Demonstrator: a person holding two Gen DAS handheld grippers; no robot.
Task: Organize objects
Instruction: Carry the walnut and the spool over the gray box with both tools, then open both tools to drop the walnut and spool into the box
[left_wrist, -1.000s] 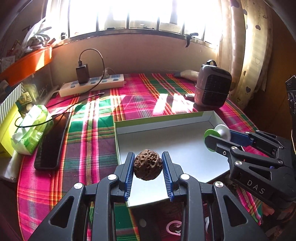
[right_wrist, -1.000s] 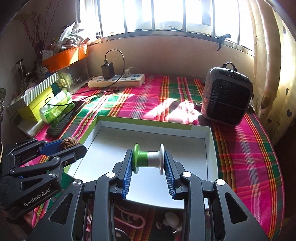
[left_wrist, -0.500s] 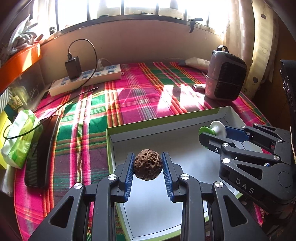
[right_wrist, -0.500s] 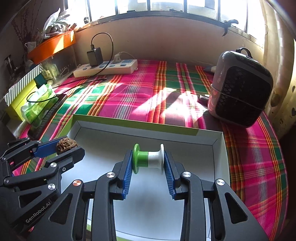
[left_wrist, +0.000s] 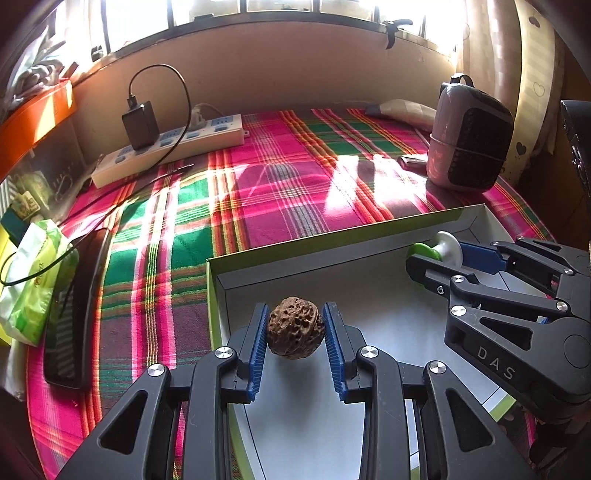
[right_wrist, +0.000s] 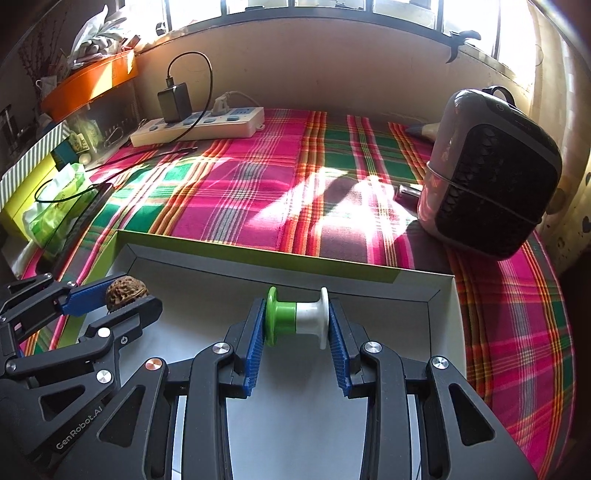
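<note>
Left gripper has its jaws clamped on the brown walnut, holding it above the left part of the shallow green-edged box. Right gripper pinches the green-and-white spool by its two end flanges, over the box's far side, on the plaid tablecloth.

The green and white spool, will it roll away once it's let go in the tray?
Probably: the spool has round flanges, and the tray floor looks smooth and flat. Stood on one flange it should stay put. It looks like rigid, light plastic, so unlikely to deform.
</note>
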